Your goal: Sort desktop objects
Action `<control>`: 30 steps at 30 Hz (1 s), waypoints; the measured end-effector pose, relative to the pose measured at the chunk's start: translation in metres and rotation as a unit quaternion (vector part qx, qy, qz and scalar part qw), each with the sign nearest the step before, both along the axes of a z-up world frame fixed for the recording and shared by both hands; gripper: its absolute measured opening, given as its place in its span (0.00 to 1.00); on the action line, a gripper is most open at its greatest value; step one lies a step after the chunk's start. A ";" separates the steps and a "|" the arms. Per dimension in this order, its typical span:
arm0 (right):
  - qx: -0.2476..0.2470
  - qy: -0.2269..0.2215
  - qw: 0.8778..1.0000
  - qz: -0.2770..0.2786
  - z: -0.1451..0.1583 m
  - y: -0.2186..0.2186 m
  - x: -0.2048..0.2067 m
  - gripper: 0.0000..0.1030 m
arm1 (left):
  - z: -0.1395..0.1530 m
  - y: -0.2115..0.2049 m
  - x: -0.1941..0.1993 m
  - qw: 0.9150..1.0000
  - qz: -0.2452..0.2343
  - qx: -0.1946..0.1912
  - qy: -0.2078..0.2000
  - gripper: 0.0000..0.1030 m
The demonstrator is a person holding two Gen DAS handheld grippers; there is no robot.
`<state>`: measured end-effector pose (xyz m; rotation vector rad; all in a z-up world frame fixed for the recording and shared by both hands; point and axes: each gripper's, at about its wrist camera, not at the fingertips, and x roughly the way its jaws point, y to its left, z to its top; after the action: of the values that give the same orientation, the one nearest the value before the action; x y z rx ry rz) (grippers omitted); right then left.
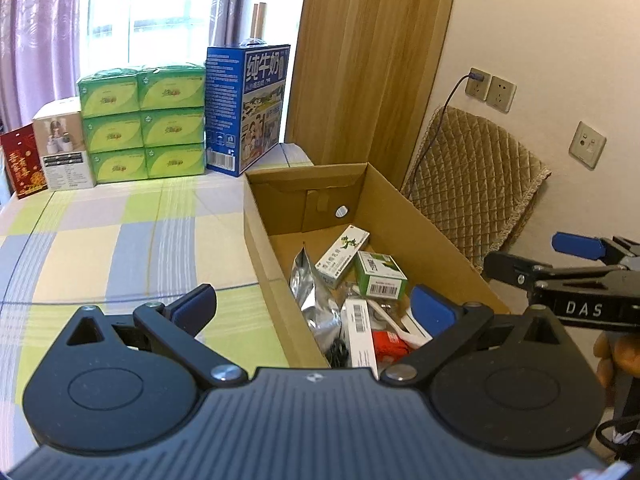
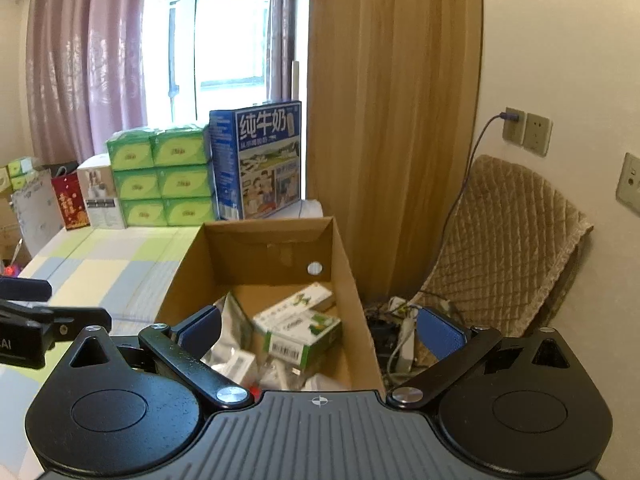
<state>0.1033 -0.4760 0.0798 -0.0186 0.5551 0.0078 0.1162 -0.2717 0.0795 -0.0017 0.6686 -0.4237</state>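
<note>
"纯牛奶" is printed on the blue milk carton (image 1: 256, 108), and the left gripper (image 1: 314, 306) and right gripper (image 2: 318, 330) are spread wide, nothing being held, above the cardboard box (image 1: 420, 220).

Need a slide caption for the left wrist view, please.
Open left gripper above a cardboard box of sorted items; right gripper alongside.

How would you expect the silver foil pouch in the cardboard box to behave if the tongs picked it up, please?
The silver foil pouch is creased and crumpled, so probably floppy rather than stiff. Its shiny film may be slippery. It looks fairly flat, so likely light.
</note>
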 end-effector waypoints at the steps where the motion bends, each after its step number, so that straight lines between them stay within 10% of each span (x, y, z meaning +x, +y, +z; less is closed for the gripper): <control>1: 0.004 0.008 1.000 0.000 0.000 0.000 -0.003 0.98 | 0.001 0.000 -0.004 1.000 0.004 0.002 0.002 0.99; 30: 0.020 0.059 0.998 0.010 0.007 0.023 -0.100 0.98 | 0.008 0.026 -0.088 0.998 0.035 -0.001 0.055 0.99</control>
<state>0.0030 -0.4526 0.0868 0.0162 0.6727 0.0390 0.0284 -0.2454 0.0879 -0.0510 0.7734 -0.3590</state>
